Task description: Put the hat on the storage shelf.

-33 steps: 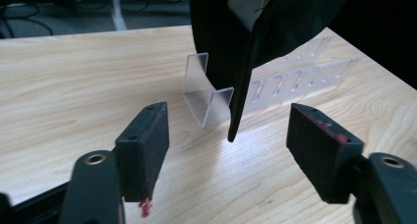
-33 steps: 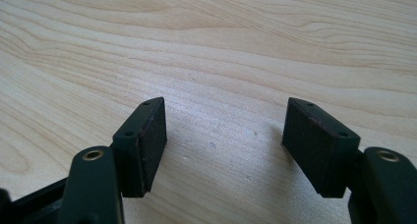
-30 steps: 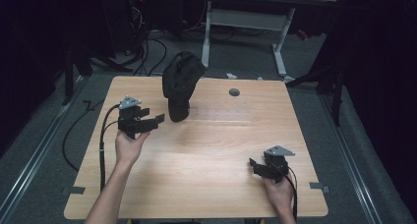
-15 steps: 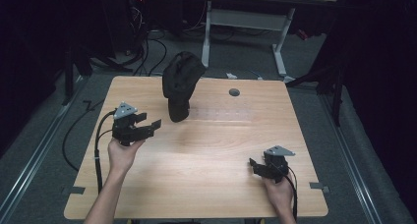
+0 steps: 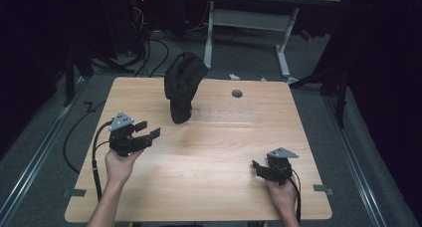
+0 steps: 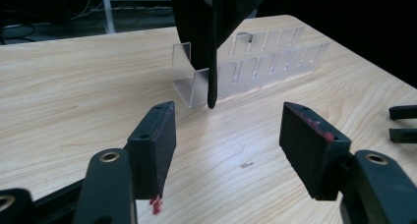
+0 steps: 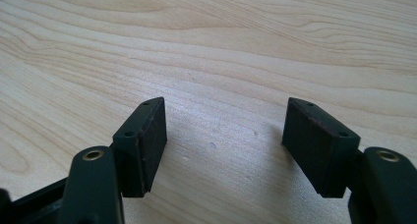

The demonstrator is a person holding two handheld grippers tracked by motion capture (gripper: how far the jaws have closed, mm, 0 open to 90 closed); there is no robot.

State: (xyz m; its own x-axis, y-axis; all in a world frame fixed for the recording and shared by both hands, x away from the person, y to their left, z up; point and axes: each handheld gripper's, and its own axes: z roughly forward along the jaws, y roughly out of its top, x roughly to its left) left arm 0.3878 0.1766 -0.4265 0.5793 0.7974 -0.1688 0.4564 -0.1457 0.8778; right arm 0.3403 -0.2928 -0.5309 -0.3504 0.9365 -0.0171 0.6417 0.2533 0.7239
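Broadly, a pale wooden counter (image 5: 209,162) takes up the middle of the high view, with dark floor and cables around it. Toward its far side stands a black cloth item, seemingly a cap or hat (image 5: 183,85), draped over the left end of a clear slotted acrylic rack (image 5: 224,113) that runs rightward from it; in the left gripper view the dark fabric (image 6: 206,32) hangs down into the rack's end slot (image 6: 255,67), its lower tip just above the wood. A small round grey hole (image 5: 237,93) sits in the counter beyond the rack. The left gripper (image 5: 149,130) is held in the person's left hand (image 5: 119,165) on the left side of the counter, pointing toward the cap but well short of it; its jaws have just been closing, yet a wide gap remains and nothing lies between them, only bare wood. The right gripper (image 5: 258,168) rests low near the right front corner in the right hand (image 5: 282,194), well apart from the rack; in the right gripper view its jaws stand wide apart over plain wood grain (image 7: 221,62), holding nothing.
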